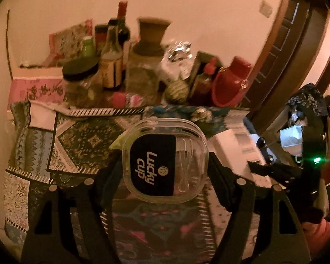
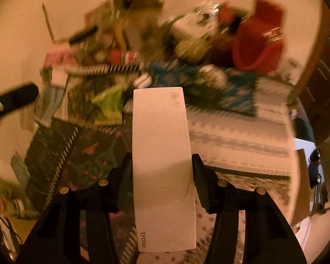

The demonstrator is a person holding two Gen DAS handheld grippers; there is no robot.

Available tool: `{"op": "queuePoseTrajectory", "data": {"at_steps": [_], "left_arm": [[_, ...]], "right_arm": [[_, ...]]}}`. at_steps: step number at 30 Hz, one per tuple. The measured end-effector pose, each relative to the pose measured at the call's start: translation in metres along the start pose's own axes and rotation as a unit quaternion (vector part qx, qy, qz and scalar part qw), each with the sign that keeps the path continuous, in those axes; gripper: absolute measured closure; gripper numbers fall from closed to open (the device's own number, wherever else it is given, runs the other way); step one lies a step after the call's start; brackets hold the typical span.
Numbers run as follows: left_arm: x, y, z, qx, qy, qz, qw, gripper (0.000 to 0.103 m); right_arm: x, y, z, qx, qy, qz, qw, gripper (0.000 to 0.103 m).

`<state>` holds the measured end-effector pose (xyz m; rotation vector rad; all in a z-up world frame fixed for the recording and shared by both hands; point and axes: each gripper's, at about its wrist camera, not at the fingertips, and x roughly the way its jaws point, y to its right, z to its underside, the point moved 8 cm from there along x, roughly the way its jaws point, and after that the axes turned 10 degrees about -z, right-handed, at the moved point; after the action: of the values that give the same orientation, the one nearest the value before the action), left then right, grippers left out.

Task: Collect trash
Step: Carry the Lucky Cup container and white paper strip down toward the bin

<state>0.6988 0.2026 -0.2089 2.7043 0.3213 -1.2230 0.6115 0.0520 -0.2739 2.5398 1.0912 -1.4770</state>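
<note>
You have one clear plastic container and one white box raised in front of the patterned cloth. Behind the cloth stand one red pitcher, one dark-lidded jar and one wine bottle. On the cloth lies one green wrapper.

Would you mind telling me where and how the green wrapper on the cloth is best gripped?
Grip the green wrapper at its raised, crumpled upper edge, coming from above with the jaws across that ridge. It lies loose on the patterned cloth, so a side approach would probably just push it. Both grippers are full now.
</note>
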Motion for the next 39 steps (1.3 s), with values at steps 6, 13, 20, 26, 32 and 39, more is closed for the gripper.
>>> {"op": "queuePoseTrajectory", "data": {"at_steps": [6, 13, 20, 26, 32, 39], "left_arm": [[-0.06, 0.035, -0.003, -0.011, 0.053, -0.005, 0.9985, 0.029], [-0.139, 0.068, 0.013, -0.037, 0.114, -0.026, 0.9925, 0.029], [-0.204, 0.085, 0.026, -0.045, 0.158, -0.037, 0.9857, 0.029], [-0.246, 0.086, 0.038, -0.038, 0.186, -0.035, 0.9812, 0.029], [-0.281, 0.074, 0.057, -0.026, 0.204, -0.011, 0.9786, 0.029], [-0.321, 0.05, 0.103, -0.003, 0.2, 0.016, 0.9796, 0.029]], "right_arm": [[-0.086, 0.001, -0.012, 0.006, 0.094, 0.001, 0.996, 0.055], [-0.172, -0.012, -0.013, -0.019, 0.173, -0.009, 0.985, 0.055], [-0.225, -0.035, -0.005, -0.049, 0.215, -0.03, 0.975, 0.055], [-0.253, -0.053, 0.013, -0.05, 0.237, -0.035, 0.97, 0.055], [-0.278, -0.067, 0.041, -0.038, 0.252, -0.02, 0.967, 0.055], [-0.293, -0.107, 0.088, -0.008, 0.256, 0.0, 0.967, 0.055]]}}
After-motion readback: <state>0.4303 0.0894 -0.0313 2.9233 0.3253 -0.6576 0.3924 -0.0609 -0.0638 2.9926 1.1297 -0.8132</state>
